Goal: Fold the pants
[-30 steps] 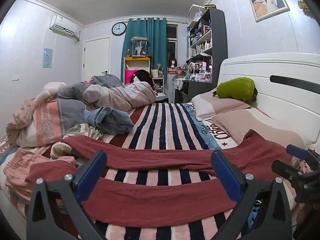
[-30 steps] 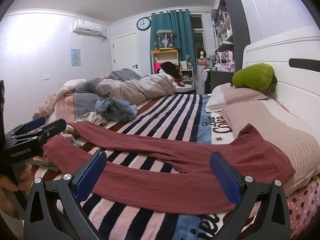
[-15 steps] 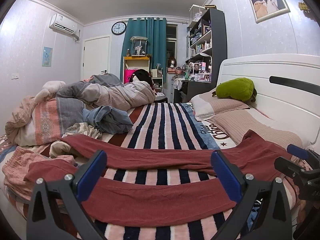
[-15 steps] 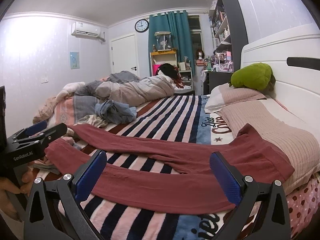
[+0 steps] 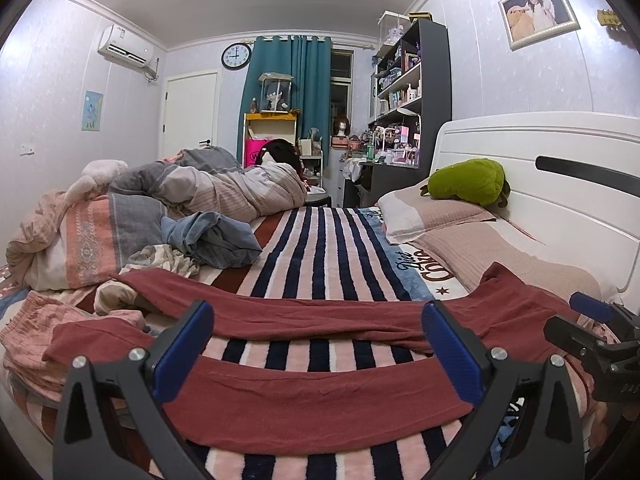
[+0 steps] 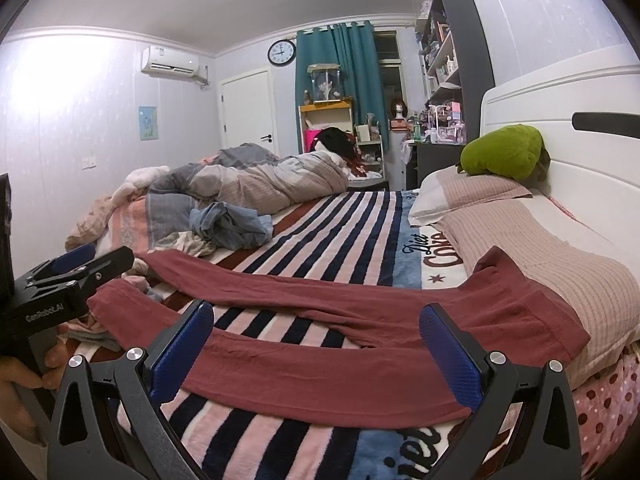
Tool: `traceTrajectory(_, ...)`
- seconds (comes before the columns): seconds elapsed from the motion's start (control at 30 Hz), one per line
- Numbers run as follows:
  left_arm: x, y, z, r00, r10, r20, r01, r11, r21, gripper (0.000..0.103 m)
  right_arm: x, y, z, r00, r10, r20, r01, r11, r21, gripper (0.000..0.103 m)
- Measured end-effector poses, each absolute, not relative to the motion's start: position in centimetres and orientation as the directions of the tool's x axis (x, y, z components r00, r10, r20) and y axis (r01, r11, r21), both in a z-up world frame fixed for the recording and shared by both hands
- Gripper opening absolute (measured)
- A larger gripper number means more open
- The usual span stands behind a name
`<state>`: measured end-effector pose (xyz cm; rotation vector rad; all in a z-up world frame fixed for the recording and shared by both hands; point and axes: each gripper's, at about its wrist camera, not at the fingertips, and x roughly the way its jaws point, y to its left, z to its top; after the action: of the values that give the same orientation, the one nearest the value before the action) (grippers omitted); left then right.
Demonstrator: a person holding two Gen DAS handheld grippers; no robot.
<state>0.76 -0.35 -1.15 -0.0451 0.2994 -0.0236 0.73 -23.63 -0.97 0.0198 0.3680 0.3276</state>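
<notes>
Dark red pants [image 5: 312, 392] lie unfolded across the bed's [image 5: 332, 248] near edge, legs spread apart, waistband toward the headboard [image 5: 560, 184]. The left gripper [image 5: 318, 350] and right gripper [image 6: 316, 346] hover over the near leg, each with its jaws spread wide and holding nothing.

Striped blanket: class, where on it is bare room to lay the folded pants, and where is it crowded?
Free: the striped blanket between the red pants, the pillows and the rumpled quilt. A narrow strip also shows between the two legs. Crowded: the left side, with the blue garment and piled laundry.

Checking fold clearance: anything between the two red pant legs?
Only bare striped blanket between the near red pant leg and the far one, per the right wrist view.
</notes>
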Motion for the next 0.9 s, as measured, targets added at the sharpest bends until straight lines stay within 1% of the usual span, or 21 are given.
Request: traceTrajectory(0.9, 0.93, -0.33, -1.28, 0.953, -0.042, -0.300, 0.024, 0.998, -0.063, 0.102, 0.86, -23.77, -0.74, 0.880, 0.323, -0.348, -0.310, 0.946, 0.094, 0.102)
